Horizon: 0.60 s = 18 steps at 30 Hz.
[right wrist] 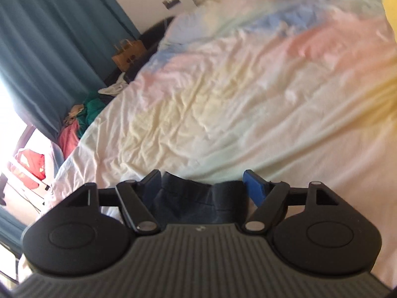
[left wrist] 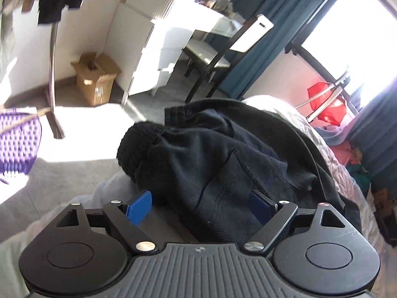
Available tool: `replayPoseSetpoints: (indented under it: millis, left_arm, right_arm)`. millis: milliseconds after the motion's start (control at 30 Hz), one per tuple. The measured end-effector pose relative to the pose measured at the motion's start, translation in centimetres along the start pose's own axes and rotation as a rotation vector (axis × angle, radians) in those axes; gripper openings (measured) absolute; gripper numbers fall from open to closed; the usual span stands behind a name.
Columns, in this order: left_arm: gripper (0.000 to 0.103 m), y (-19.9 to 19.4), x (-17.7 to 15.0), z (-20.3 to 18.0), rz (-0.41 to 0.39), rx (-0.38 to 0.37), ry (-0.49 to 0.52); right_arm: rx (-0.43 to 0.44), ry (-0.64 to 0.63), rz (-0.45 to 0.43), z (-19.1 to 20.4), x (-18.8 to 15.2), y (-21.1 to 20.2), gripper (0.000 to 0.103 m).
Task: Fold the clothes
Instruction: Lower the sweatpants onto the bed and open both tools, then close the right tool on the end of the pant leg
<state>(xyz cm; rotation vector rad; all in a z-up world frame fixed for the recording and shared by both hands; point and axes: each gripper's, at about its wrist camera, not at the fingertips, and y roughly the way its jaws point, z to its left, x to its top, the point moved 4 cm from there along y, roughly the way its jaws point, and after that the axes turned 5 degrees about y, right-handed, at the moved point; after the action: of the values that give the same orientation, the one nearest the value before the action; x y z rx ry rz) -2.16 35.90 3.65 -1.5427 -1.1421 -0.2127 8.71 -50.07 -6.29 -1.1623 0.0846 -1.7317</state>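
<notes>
A: Black cotton fills your left wrist view. The dark garment (left wrist: 223,164) lies bunched on the bed (left wrist: 320,134), with its ribbed cuff (left wrist: 139,146) rolled over at the near left.

B: And your left tool (left wrist: 201,204)?

A: Its jaws stand wide apart. The left blue pad (left wrist: 139,207) is out in clear air, not touching cloth. The right pad is half buried against the fabric, and a fold of the garment sits between the two, but nothing is pinched there.

B: What's behind it?

A: A cardboard box (left wrist: 95,82) on the floor by the white drawers (left wrist: 148,57), a dark-framed chair (left wrist: 223,49), teal curtains (left wrist: 260,37) at the bright window, and a purple basket (left wrist: 17,146) at the far left. It's all a bit blurred.

B: Over to your right wrist view.

A: Your right tool (right wrist: 202,187) is spread wide too. A piece of the dark garment (right wrist: 196,198) sits low between the fingers, close to the tool's body. Whether the pads actually press it, I can't tell; the gap looks too wide for a grip.

B: And beyond?

A: The bed (right wrist: 248,99) again, its rumpled pale sheet in soft pastel patches. A paper bag (right wrist: 129,53) stands by the teal curtains (right wrist: 49,37), with a heap of coloured clothes (right wrist: 84,119) on the floor beside the bed.
</notes>
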Motion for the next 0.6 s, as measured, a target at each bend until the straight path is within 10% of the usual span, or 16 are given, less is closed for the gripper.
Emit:
replayPoseSetpoints:
  millis: [267, 600]
  left_arm:
    - [0.1, -3.1, -1.7, -13.2, -0.231, -0.045, 0.326]
    - [0.1, 1.6, -7.4, -28.7, -0.233, -0.238, 0.481]
  right_arm:
    - [0.386, -0.279, -0.004, 8.8, -4.1, -5.9, 0.075]
    - [0.606, -0.521, 0.021, 13.1, -9.7, -10.4, 0.075]
